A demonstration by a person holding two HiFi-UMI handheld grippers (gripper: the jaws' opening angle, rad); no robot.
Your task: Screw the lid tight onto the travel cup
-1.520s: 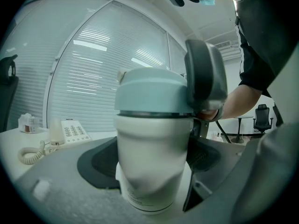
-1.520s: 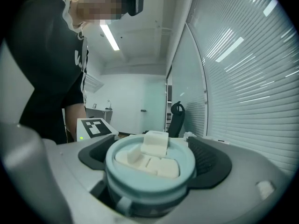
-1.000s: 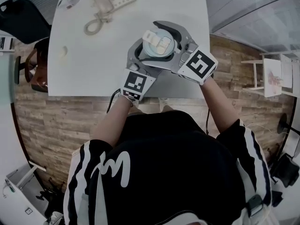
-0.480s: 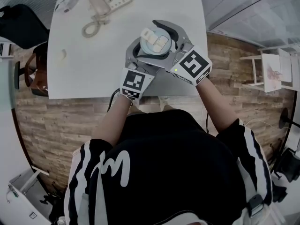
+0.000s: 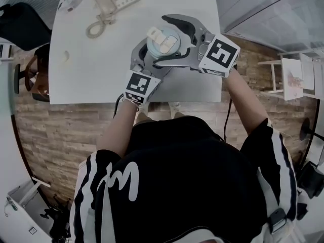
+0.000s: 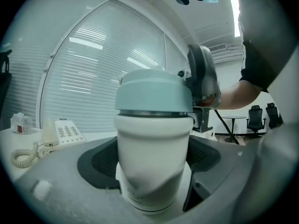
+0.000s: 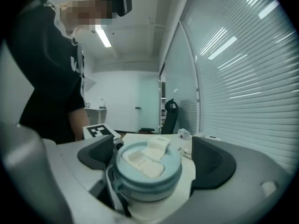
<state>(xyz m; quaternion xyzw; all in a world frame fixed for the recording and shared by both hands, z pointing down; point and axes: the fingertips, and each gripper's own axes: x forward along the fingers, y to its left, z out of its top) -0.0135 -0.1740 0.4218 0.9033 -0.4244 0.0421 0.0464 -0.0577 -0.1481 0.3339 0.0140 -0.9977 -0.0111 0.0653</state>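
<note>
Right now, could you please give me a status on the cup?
Left gripper clamped on cup body. Right gripper open around seated lid. Nothing in the way.

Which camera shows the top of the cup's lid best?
The right gripper view: the lid sits close, its flip tab plain. The head view shows it small, from above; the left gripper view shows only its side.

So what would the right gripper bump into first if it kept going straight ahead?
The teal lid on the travel cup. It sits between the fingers of the right gripper, straight in its path and seemingly very close.
</note>
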